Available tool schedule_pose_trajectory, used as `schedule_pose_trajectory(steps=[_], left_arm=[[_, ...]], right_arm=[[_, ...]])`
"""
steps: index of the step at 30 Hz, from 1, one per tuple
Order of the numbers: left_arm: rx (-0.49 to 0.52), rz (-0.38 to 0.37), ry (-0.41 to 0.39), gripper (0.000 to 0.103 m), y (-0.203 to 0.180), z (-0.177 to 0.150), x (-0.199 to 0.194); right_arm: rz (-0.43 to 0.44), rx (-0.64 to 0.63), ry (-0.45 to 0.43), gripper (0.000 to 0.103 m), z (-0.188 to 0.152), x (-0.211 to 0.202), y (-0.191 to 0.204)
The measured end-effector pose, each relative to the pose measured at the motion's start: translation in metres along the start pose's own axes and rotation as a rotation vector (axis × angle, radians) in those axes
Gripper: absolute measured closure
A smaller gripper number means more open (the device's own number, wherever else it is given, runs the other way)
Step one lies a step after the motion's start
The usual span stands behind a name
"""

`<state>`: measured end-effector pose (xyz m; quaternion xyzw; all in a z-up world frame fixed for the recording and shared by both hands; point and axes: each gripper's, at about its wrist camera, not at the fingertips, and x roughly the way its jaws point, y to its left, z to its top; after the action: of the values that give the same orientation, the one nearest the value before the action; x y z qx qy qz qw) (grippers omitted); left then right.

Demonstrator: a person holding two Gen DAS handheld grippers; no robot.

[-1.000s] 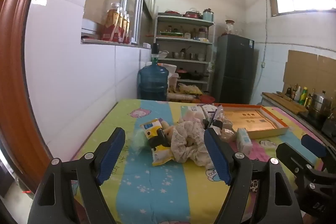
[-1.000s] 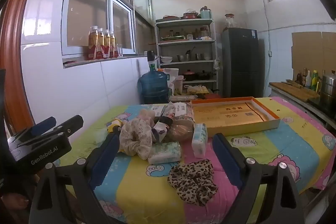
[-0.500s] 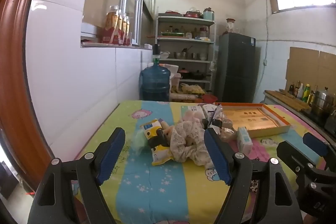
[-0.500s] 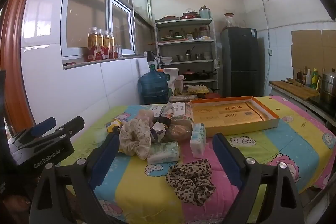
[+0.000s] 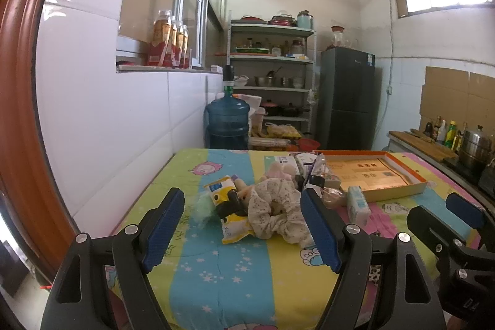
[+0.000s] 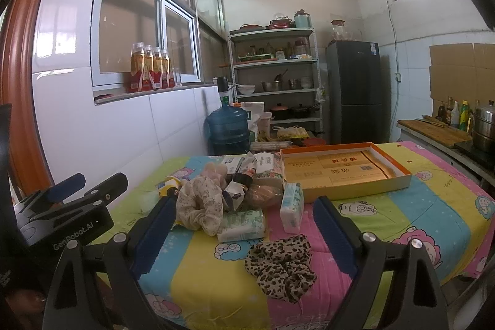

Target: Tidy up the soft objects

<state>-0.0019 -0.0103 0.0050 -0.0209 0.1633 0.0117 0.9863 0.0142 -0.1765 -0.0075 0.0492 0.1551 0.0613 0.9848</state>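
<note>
Two grippers, left (image 5: pixel 243 225) and right (image 6: pixel 243 232), hover with jaws apart and empty over the cloth-covered counter (image 6: pixel 386 215), probably sizing up a first pick. The soft things lie heaped mid-counter: a floral scrunchie (image 6: pixel 201 204) against tissue packs (image 6: pixel 243 225), a leopard scrunchie (image 6: pixel 283 266) nearer, beside the empty orange tray (image 6: pixel 399 183). Deeper pile items overlap and are hard to identify.

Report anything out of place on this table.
The leopard-print scrunchie lies alone near the front edge, apart from the jumbled pile around the floral scrunchie. The orange tray holds no soft objects.
</note>
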Motion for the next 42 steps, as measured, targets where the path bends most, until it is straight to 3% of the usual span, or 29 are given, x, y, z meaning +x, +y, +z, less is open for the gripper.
schedule_pose_trajectory(steps=[42], left_arm=[[0.007,-0.012,0.010,0.024,-0.0056,-0.0044,-0.0010]], right_arm=[[0.012,0.007,0.003,0.012,-0.0032,0.0006,0.0069]])
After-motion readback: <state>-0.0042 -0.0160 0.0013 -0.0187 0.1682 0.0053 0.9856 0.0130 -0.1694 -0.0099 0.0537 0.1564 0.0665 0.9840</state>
